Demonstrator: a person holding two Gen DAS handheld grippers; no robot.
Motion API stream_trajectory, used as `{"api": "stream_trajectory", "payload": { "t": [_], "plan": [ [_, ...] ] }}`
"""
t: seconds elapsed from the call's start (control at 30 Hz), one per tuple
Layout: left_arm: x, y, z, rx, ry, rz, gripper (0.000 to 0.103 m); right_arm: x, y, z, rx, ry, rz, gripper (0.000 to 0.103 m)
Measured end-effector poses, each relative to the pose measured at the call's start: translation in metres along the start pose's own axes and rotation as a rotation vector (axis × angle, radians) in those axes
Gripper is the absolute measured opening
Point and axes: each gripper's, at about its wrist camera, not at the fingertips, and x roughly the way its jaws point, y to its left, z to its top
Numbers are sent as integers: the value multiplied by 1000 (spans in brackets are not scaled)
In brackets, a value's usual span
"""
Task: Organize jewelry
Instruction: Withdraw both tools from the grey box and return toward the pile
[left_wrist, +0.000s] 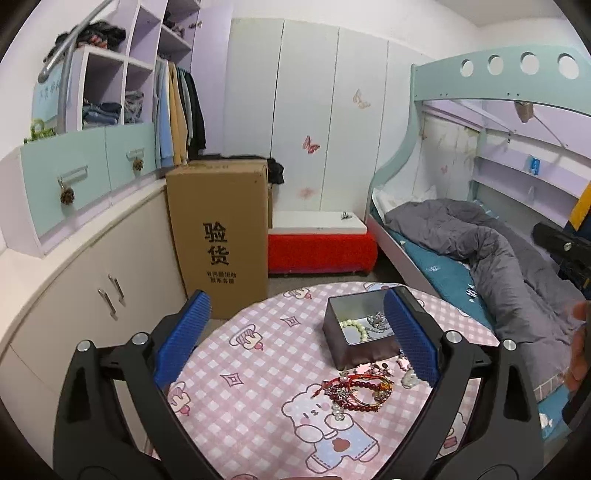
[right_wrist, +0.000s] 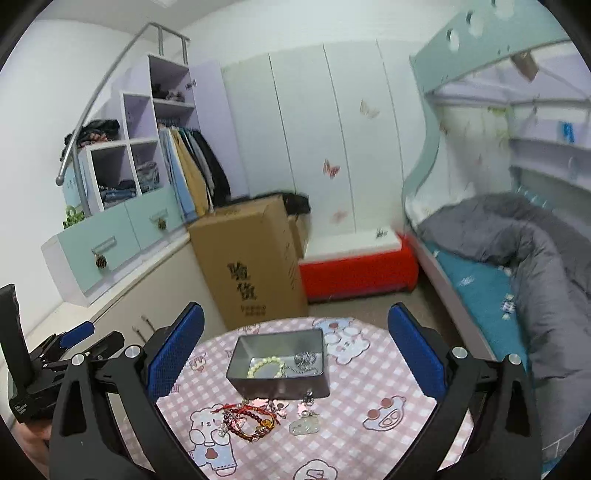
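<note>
Tin (left_wrist: 364, 334) open-topped near far edge of round tabletop (left_wrist: 258, 369), lid off so pieces can drop straight in. Pearl bracelet (left_wrist: 355, 328) and silver chain (left_wrist: 378, 320) already inside, so sorting partly done by the look of it. Rest of jewelry in loose pile (left_wrist: 360, 387) just in front of tin toward near edge: red-bead bracelets, red cord, small charms, pale pendant (right_wrist: 304, 424) slightly apart to the right. Kept close to tin, prob. to keep each transfer short.

Left gripper (left_wrist: 295, 339) w/ jaws wide apart, nothing between the blue pads, hanging above tabletop and aimed over pile and tin. Right gripper (right_wrist: 295, 354) same: jaws fully apart, empty, tin and pile framed between them. Both clear of the pile, no contact w/ any piece.

Judging by layout, next pick likely from tangled red pile; cords and beads interlocked, so risk of dragging several at once. Tin light, could slide if nudged.
</note>
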Motion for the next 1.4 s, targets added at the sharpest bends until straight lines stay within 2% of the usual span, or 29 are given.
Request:
{"api": "stream_trajectory", "payload": {
  "t": [0.17,0.23,0.33,0.4,0.63,0.73,0.8,1.0,1.27,1.4],
  "plan": [
    [-10,-4,-6,34,-20,8,94,-32,8,-11,-22,-112,-25,96],
    [-14,-3,-10,28,-21,6,94,-35,7,-19,-20,-116,-25,96],
    [-15,1,-18,13,-16,0,94,-32,2,-31,7,-79,-24,96],
    [-15,1,-24,9,-8,-9,94,-25,-3,-40,22,-25,-32,96],
    [-10,4,-48,9,32,-16,94,-13,-4,-68,29,86,-68,96],
    [-5,3,-59,22,53,-18,94,0,-1,-82,22,159,-71,96],
    [2,1,-68,35,82,-14,94,9,3,-91,19,207,-67,96],
    [31,1,-94,52,183,-15,94,20,8,-106,28,276,-46,96],
    [97,-18,-126,130,381,-27,94,29,7,-117,33,330,-48,96],
    [117,-25,-131,146,423,-31,94,34,6,-122,32,356,-50,96]
  ]
}}
